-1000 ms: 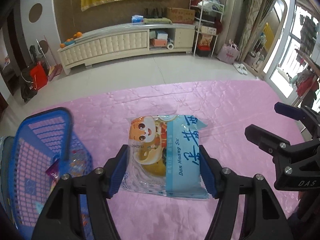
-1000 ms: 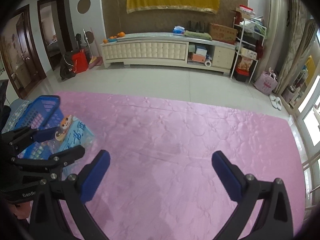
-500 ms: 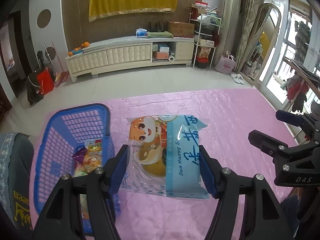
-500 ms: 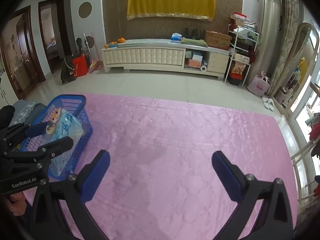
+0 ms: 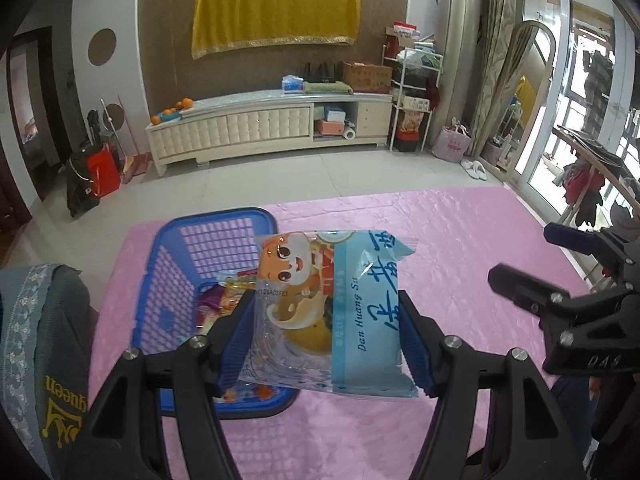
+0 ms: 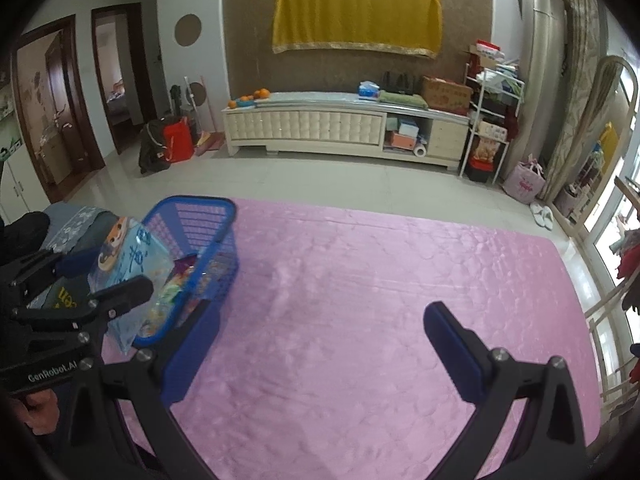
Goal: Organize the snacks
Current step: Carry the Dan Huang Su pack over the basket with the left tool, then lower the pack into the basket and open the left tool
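Above the blue plastic lattice basket (image 5: 168,280) on the pink quilted desk (image 5: 460,248), the left tongs (image 5: 326,340) clamp a blue-and-clear cartoon snack packet (image 5: 320,312), while the right tongs (image 6: 320,352) gape wide, holding nothing.

left gripper (image 5: 326,344) is clamped on a snack pack (image 5: 328,312), blue pads pressing both long edges. pack is clear and light blue, with a cartoon animal and the words "dan huang su". it is held above the near right part of a blue basket (image 5: 168,280), partly overlapping the basket's rim. the basket sits on a pink cloth (image 5: 440,240) and holds several colourful wrappers (image 5: 224,300). right gripper (image 5: 532,260) is at the right edge, jaws apart, holding nothing. a grey cushion (image 5: 44,340) lies at the left.
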### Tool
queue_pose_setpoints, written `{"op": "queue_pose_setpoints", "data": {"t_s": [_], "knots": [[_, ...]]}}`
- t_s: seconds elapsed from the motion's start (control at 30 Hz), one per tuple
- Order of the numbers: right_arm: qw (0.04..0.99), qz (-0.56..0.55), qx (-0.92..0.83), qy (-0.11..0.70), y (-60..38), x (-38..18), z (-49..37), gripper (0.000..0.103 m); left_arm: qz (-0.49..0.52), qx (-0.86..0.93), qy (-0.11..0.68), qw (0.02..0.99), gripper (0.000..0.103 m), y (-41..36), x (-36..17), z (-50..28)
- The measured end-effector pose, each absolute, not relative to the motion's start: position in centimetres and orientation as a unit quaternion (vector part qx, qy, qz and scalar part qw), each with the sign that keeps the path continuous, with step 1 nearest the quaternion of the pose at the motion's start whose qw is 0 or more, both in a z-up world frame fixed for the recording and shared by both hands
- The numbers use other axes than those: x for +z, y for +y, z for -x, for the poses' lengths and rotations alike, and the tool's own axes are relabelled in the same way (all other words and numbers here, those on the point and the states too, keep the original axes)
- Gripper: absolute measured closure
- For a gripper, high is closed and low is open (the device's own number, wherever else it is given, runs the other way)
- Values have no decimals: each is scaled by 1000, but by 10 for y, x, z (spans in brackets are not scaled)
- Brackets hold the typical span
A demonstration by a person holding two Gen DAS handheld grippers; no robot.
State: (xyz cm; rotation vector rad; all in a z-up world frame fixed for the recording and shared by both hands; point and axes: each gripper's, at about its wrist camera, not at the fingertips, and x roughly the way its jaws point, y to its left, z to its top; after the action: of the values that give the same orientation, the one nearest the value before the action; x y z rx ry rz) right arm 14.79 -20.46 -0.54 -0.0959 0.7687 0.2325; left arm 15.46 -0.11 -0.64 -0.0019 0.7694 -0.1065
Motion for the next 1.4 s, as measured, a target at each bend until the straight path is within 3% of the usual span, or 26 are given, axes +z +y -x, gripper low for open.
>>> {"op": "queue_pose_setpoints", "data": {"t_s": [0.33,0.7,1.4], "knots": [[911,52,155,379,-150,-13,-149,0,-10,-24,377,926,39,35,-3,-138],[887,78,184,417,-98,-48,-166,0,18,0,419,908,39,81,-43,-149],[859,81,170,476,-90,-93,-195,0,40,-16,477,878,38,97,-101,-188]]}}
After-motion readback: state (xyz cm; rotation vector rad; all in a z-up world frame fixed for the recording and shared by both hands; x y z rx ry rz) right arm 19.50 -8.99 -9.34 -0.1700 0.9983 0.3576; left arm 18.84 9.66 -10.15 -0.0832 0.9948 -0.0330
